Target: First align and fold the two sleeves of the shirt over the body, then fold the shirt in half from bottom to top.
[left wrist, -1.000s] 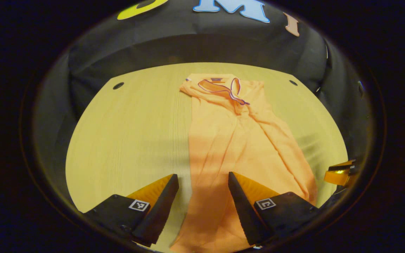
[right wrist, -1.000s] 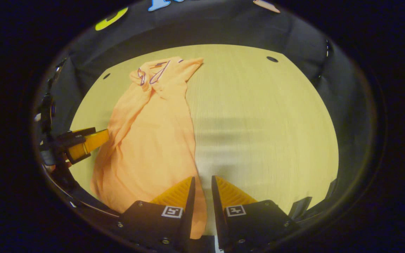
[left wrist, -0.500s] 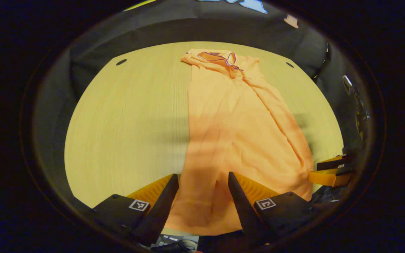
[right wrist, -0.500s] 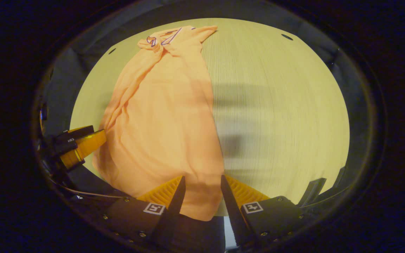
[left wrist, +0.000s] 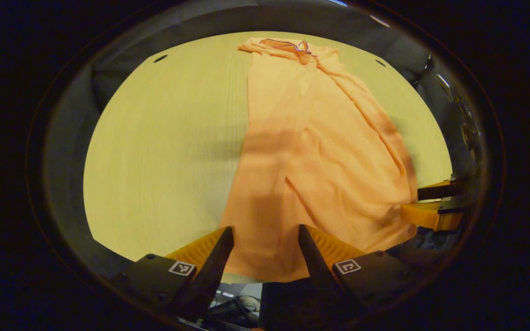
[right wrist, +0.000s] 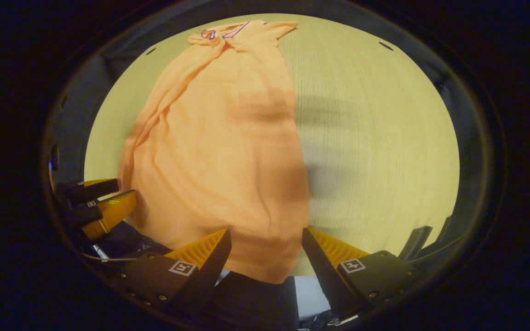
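Orange fabric lies between and just beyond both of your claws: the shirt (left wrist: 311,151), sleeves already folded in, stretches away from you down the pale wooden counter (left wrist: 164,151), hem nearest, collar (left wrist: 288,44) at the far end. Over the last second you have drawn both claws back toward the near edge, so the hem that ran out under them now shows whole at the counter's lip. The right claw (right wrist: 265,257), nearly together a second ago, has spread. That reads as the sleeve stage done and the bottom-to-top fold about to start.

Your left claw (left wrist: 262,253) stands wide apart with the hem's left corner between its fingers, holding nothing; whether it touches the cloth you cannot tell from here. Your right claw is equally spread over the hem's right corner, empty too. Off to the side in each view the other claw sits just beside the shirt's edge. Farther out, the body carries diagonal creases up toward the collar.
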